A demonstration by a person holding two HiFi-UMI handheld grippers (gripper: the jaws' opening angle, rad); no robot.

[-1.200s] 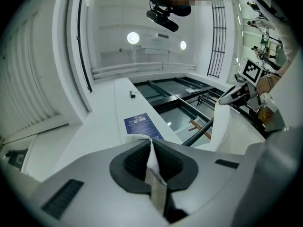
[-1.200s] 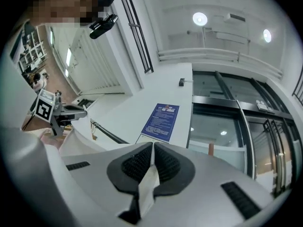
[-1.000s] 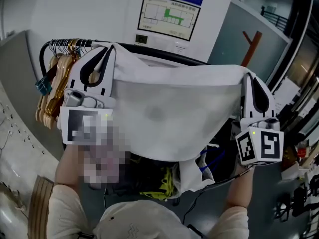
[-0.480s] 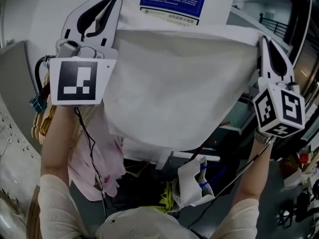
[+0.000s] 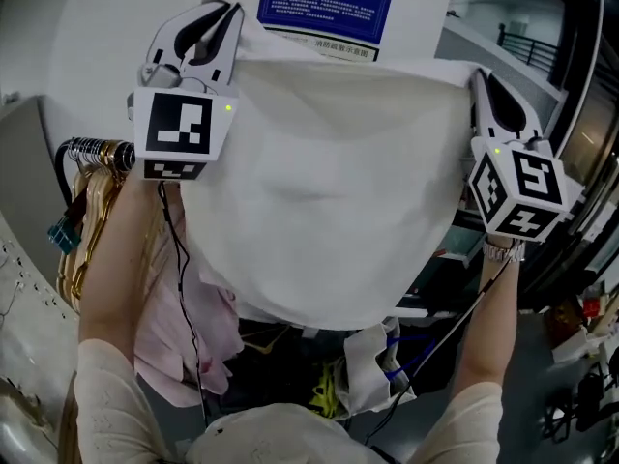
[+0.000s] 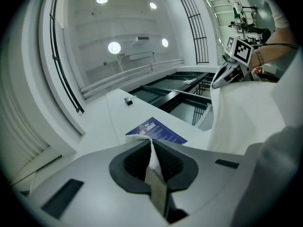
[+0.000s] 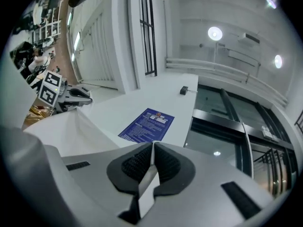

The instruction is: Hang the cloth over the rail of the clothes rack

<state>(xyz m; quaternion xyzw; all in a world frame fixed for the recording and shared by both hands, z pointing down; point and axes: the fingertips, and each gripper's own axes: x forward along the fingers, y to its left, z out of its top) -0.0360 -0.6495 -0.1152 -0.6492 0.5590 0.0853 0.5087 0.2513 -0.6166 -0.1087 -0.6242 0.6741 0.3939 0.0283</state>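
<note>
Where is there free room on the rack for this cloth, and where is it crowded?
Crowded: the rail's left end, where wooden hangers bunch with a pink garment beneath. Right of them the cloth, pinched by left gripper and right gripper, hides the rail, so free span cannot be confirmed.

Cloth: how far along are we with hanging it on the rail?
Done: both top corners are gripped, left gripper and right gripper each shut on the cloth. In hand: it hangs spread between them, held high. Left: draping it over the rail, visible lower left with hangers.
</note>
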